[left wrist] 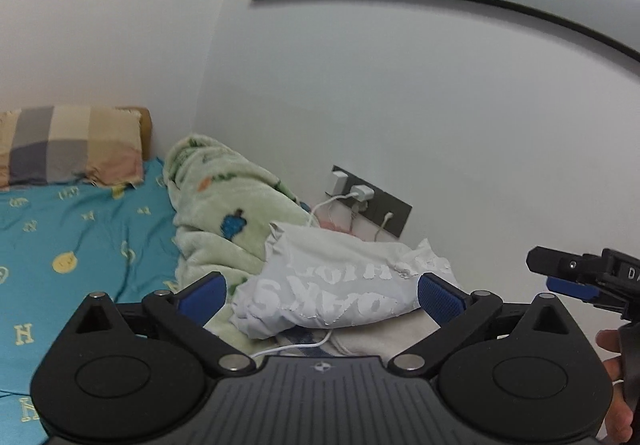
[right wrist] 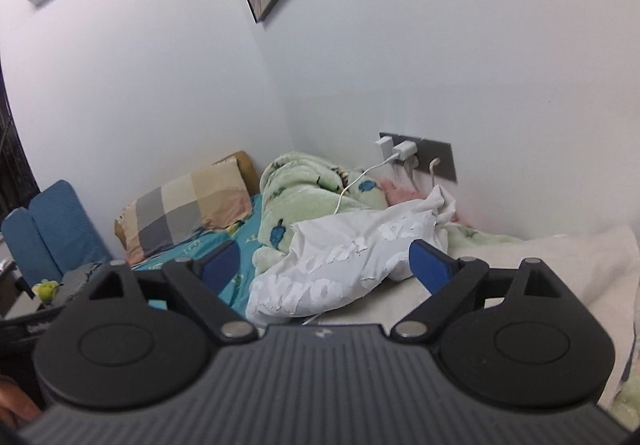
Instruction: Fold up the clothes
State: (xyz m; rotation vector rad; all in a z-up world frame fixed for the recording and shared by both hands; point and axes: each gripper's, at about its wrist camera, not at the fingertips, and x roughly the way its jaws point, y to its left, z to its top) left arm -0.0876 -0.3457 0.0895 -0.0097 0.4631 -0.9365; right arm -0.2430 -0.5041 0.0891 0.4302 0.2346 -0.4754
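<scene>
A crumpled white T-shirt with cracked white lettering lies on the bed against a green fleece blanket. It also shows in the right wrist view. My left gripper is open and empty, its blue pads apart on either side of the shirt, a little short of it. My right gripper is open and empty too, held in front of the shirt. The right gripper also shows at the right edge of the left wrist view.
The bed has a teal patterned sheet and a checked pillow at the head. A wall socket panel with white chargers and cables sits just behind the shirt. A cream cloth lies to the right. A blue chair stands at the left.
</scene>
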